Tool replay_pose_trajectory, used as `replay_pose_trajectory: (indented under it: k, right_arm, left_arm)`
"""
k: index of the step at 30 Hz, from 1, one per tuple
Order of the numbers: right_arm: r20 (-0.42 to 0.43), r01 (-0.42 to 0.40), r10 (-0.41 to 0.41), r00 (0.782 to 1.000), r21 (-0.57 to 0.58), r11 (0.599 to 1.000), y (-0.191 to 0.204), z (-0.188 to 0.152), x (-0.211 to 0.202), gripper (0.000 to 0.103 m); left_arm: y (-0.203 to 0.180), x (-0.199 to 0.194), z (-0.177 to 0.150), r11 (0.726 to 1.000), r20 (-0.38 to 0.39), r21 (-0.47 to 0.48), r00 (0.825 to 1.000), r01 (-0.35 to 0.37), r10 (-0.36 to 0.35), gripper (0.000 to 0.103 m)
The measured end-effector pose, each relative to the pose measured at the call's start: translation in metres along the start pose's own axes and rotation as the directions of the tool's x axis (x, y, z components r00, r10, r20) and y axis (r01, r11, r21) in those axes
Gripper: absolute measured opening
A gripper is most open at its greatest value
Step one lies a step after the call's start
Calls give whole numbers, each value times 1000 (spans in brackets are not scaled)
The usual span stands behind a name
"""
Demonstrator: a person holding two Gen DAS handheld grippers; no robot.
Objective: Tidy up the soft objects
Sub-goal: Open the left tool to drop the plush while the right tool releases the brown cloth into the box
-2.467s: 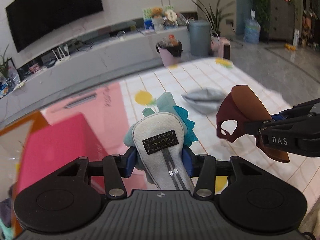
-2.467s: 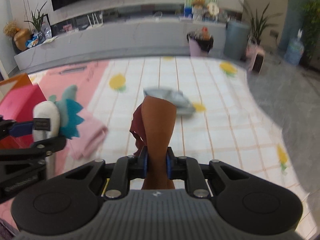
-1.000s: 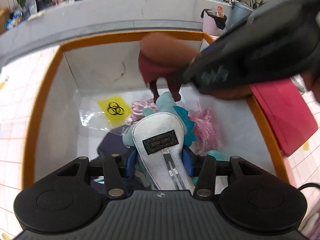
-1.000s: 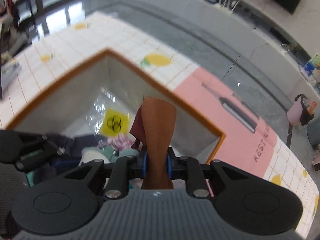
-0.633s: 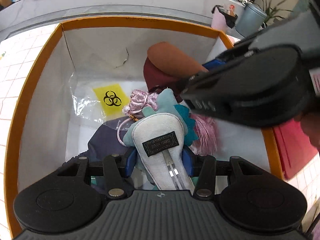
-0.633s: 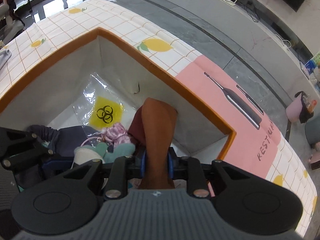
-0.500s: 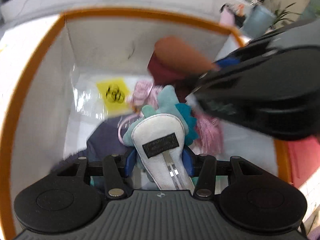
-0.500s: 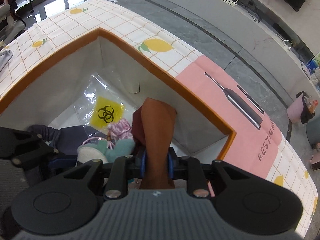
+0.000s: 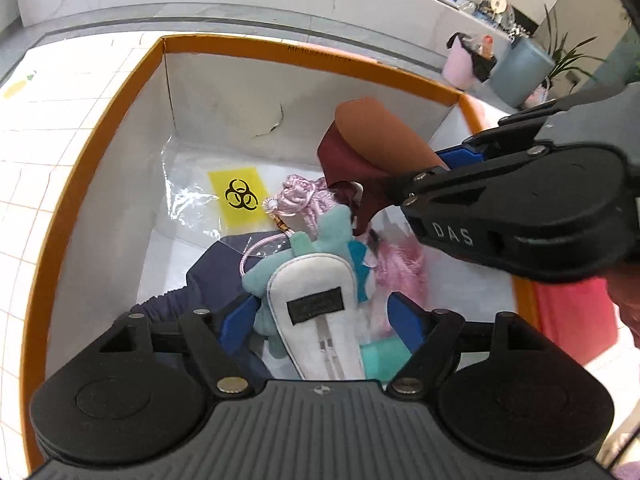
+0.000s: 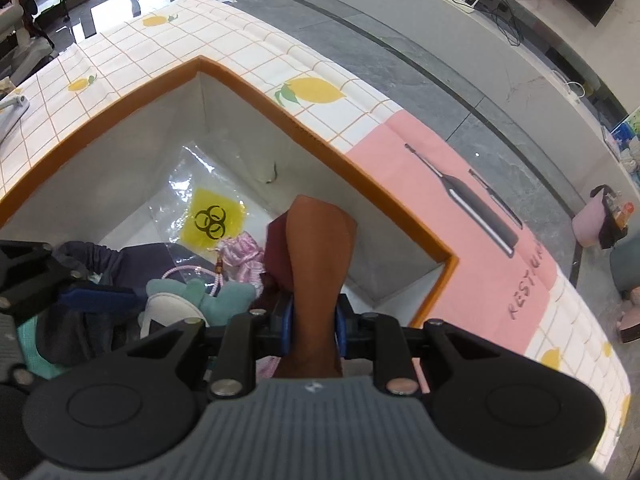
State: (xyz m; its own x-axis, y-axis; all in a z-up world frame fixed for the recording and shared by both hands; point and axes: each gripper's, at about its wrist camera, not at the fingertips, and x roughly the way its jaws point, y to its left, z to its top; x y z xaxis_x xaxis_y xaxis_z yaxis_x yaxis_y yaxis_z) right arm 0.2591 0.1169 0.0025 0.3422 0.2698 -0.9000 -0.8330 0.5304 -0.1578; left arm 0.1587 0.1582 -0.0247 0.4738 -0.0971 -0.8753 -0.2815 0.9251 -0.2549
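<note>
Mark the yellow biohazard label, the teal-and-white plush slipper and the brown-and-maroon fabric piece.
Yellow biohazard label (image 9: 239, 195), left wrist view, on the black symbol.
Teal-and-white plush slipper (image 9: 316, 280), left wrist view, on its white sole.
Brown-and-maroon fabric piece (image 10: 320, 248), right wrist view, on the brown face.

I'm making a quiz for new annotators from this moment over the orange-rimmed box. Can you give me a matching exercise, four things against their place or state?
Things:
1. brown and maroon face mask
2. white and teal plush slipper
3. biohazard bag
4. left hand-held gripper

Place or state:
A. lying flat on the box floor near the far corner
B. jaws spread wide, just opened
C. clamped in the right hand-held gripper
D. between open pads, no longer squeezed

Pairs: 1-C, 2-D, 3-A, 4-B
</note>
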Motion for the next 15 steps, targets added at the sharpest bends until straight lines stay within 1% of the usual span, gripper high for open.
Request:
replay_pose_trajectory:
  k: [3, 5, 6, 8, 11, 13, 15]
  right_arm:
    - [-5, -4, 4, 1000, -6, 1000, -1, 2, -2, 20]
    - [-19, 3, -4, 1000, -29, 1000, 2, 4, -1, 20]
    - [-32, 16, -17, 999, -45, 999, 4, 5, 2, 20]
    - [-69, 45, -51, 996, -82, 996, 11, 8, 9, 20]
    - [-70, 77, -87, 994, -130, 989, 20, 13, 16, 20]
    - [-85, 65, -78, 993, -146, 987, 26, 14, 20, 20]
    - [-68, 61, -71, 995, -146, 987, 30, 15, 20, 20]
  left_arm:
    - [6, -15, 1, 1000, 46, -19, 999, 3, -2, 88]
    - [8, -25, 3, 1000, 66, 27, 998, -13, 11, 88]
    - [10, -31, 1, 999, 84, 42, 996, -25, 21, 88]
    - [11, -36, 3, 998, 122, 36, 991, -54, 49, 88]
    - [17, -35, 3, 996, 119, 26, 990, -81, 78, 88]
    - [18, -33, 5, 995, 115, 31, 989, -98, 94, 88]
    - [16, -29, 7, 994, 110, 34, 989, -107, 102, 88]
